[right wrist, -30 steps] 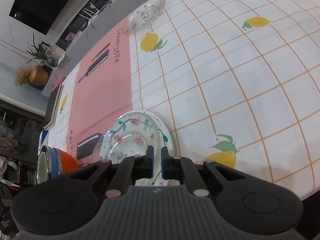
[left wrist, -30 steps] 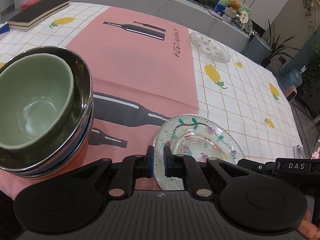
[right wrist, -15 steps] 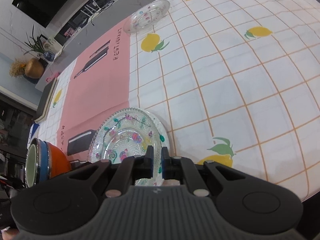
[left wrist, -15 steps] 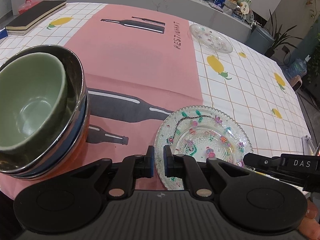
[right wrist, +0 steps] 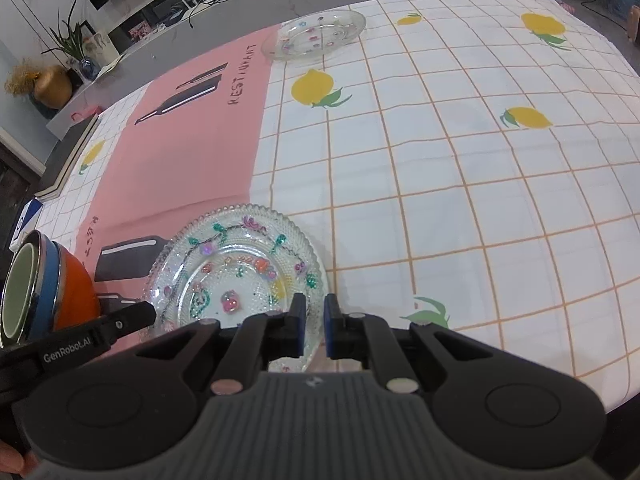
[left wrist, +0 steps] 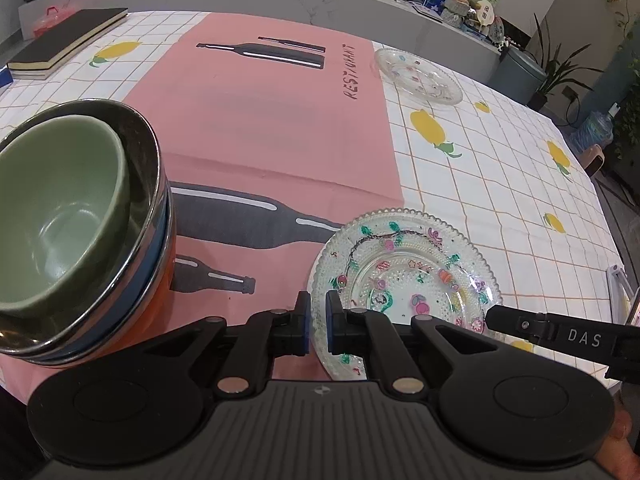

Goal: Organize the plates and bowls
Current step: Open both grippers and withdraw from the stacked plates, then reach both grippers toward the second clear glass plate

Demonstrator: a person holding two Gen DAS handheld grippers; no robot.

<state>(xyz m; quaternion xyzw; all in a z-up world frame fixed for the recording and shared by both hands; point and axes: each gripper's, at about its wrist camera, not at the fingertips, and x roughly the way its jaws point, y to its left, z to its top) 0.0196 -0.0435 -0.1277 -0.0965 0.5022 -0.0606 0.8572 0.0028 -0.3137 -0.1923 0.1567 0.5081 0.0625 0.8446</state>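
While four bowls (left wrist: 72, 216) sit nested, two glass plates (left wrist: 404, 276) lie apart.

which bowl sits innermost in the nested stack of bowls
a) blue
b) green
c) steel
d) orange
b: the green bowl sits inside the steel bowl, which nests in the blue bowl and then the orange bowl.
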